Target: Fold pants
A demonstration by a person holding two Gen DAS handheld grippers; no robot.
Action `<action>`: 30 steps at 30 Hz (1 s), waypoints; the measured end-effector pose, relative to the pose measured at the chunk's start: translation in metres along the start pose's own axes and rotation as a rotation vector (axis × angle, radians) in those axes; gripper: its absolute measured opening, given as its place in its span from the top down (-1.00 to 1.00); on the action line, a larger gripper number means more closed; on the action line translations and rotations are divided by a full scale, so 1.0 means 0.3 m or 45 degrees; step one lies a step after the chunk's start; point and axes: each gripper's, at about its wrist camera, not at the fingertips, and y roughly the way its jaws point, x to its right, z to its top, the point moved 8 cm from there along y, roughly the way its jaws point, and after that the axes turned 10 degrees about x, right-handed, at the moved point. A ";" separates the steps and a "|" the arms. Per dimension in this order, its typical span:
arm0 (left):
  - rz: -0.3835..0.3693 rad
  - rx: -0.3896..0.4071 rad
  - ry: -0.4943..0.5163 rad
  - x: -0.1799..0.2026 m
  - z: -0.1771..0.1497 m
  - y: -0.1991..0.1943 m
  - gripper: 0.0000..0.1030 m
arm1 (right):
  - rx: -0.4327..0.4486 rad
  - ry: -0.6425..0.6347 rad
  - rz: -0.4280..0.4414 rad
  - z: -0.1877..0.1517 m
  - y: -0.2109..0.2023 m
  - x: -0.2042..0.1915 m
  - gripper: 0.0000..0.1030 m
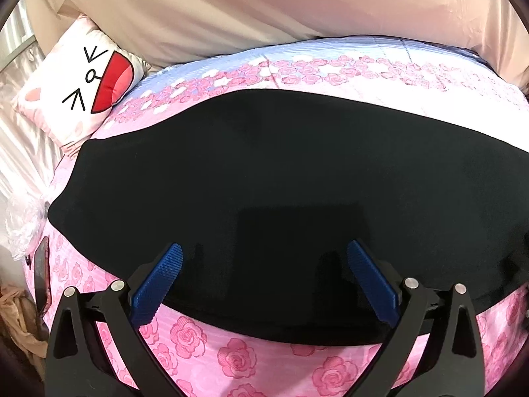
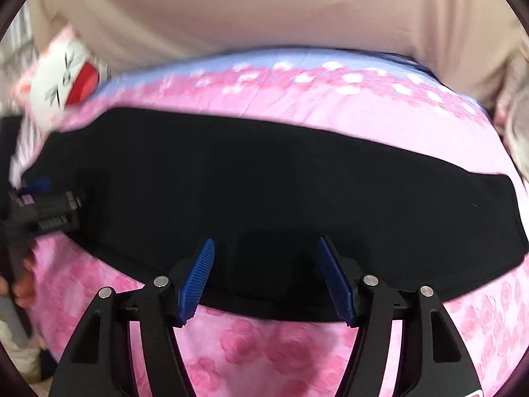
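Black pants (image 1: 264,178) lie flat as a long dark band across the pink rose-print bedspread (image 1: 231,364). They also show in the right wrist view (image 2: 281,192). My left gripper (image 1: 264,258) is open, its blue pads (image 1: 158,284) spread over the pants' near edge, holding nothing. My right gripper (image 2: 264,254) is open too, with its blue pads (image 2: 198,274) over the near edge of the pants. The left gripper also shows at the left side of the right wrist view (image 2: 43,205), over the pants' left end.
A white cartoon-face pillow (image 1: 82,79) lies at the back left of the bed. A beige wall (image 1: 264,6) rises behind the bed. A phone (image 1: 43,274) lies at the bed's left edge. Clutter lies on the floor (image 1: 20,324) to the left.
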 end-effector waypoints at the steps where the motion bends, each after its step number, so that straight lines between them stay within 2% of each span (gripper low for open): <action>1: 0.000 0.013 0.001 0.001 0.008 -0.011 -0.90 | -0.029 -0.036 -0.023 -0.029 0.027 -0.016 -0.25; 3: 0.013 0.035 0.014 0.005 0.018 -0.028 -0.90 | 0.006 -0.054 -0.038 -0.026 0.011 -0.022 -0.25; 5: 0.020 0.046 0.027 0.012 0.028 -0.036 -0.90 | 0.019 0.000 0.027 -0.008 -0.015 -0.019 -0.27; 7: 0.020 0.057 0.032 0.029 0.040 -0.045 -0.90 | 0.066 0.067 0.044 0.011 -0.049 0.027 -0.44; 11: 0.008 0.079 0.051 0.067 0.055 -0.071 -0.90 | 0.144 0.122 -0.082 0.025 -0.117 0.176 -0.58; 14: 0.000 0.127 0.053 0.097 0.064 -0.101 -0.90 | 0.183 0.220 -0.222 0.014 -0.183 0.375 -0.67; 17: -0.009 0.164 0.054 0.140 0.056 -0.119 -0.90 | 0.215 0.396 -0.399 -0.038 -0.267 0.665 -0.67; 20: -0.020 0.176 0.072 0.195 0.038 -0.123 -0.90 | 0.180 0.595 -0.471 -0.105 -0.295 0.906 -0.67; 24: -0.058 0.191 0.089 0.278 -0.001 -0.129 -0.90 | 0.187 0.829 -0.399 -0.169 -0.287 1.101 -0.67; 27: -0.065 0.180 0.101 0.312 -0.027 -0.123 -0.90 | 0.205 0.852 -0.401 -0.175 -0.268 1.139 -0.67; 30: -0.063 0.156 0.094 0.319 -0.043 -0.104 -0.90 | 0.228 0.848 -0.336 -0.171 -0.258 1.135 -0.67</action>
